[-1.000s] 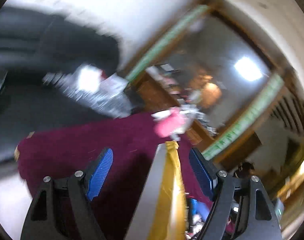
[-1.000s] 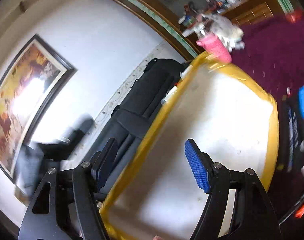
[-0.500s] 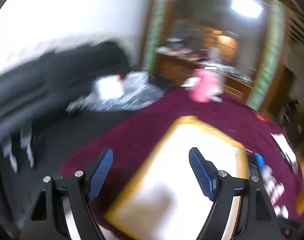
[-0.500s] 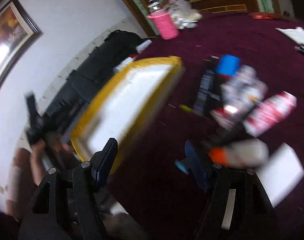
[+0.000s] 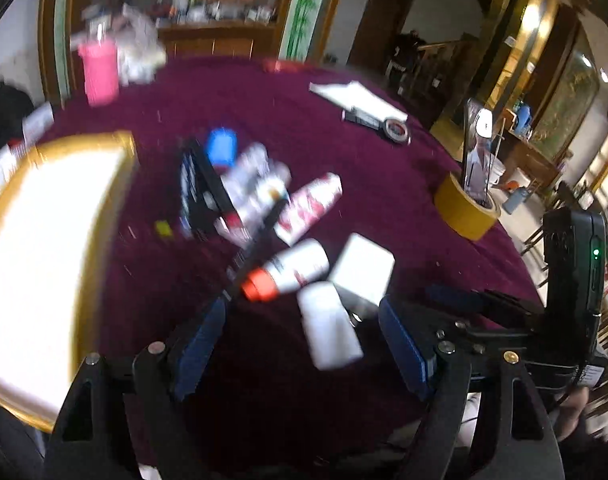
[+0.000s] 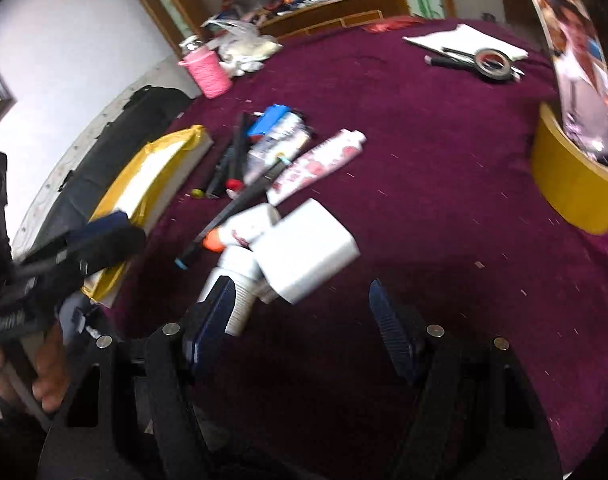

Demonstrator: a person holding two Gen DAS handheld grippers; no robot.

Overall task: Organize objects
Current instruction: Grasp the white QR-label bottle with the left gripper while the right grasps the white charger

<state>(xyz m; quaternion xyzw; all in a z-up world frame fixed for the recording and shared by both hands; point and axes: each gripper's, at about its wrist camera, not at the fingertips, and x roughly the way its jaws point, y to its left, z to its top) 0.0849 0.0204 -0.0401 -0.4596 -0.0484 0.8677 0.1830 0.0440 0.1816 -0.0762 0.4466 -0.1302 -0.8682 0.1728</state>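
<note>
Maroon cloth: covering the worktop (image 5: 383, 184); the clutter is lying in a loose heap near its middle.
Heap: white bottle with orange cap (image 5: 288, 270), white box (image 5: 361, 270) touching it, white cup-like container (image 5: 329, 326) nearest the cameras, pink-patterned tube (image 5: 309, 208), blue-capped packet (image 5: 222, 146), dark sticks crossing through.
Tray: white tray with yellow rim (image 5: 32, 240) is sitting flat on the cloth, just left of the heap, holding nothing.
Left tongs (image 5: 300, 344): standing apart, gripping nothing, hovering short of the white container.
Right tongs (image 6: 304, 320): also apart and carrying nothing, aiming at the white box (image 6: 304, 250).
Surroundings: yellow tape roll (image 5: 465, 210) with a photo card standing in it, pink cup (image 5: 100, 68), black tape roll (image 5: 395, 130) on papers.
Risk: items are overlapping, so closing on one would likely nudge the bottle and set it rolling; motion blur suggests fast travel, inviting a mis-aimed grasp.
Change: a second ago the tray was tilted up between both pairs of tongs; now it is lying on the cloth and both pairs are pointing at the heap.
</note>
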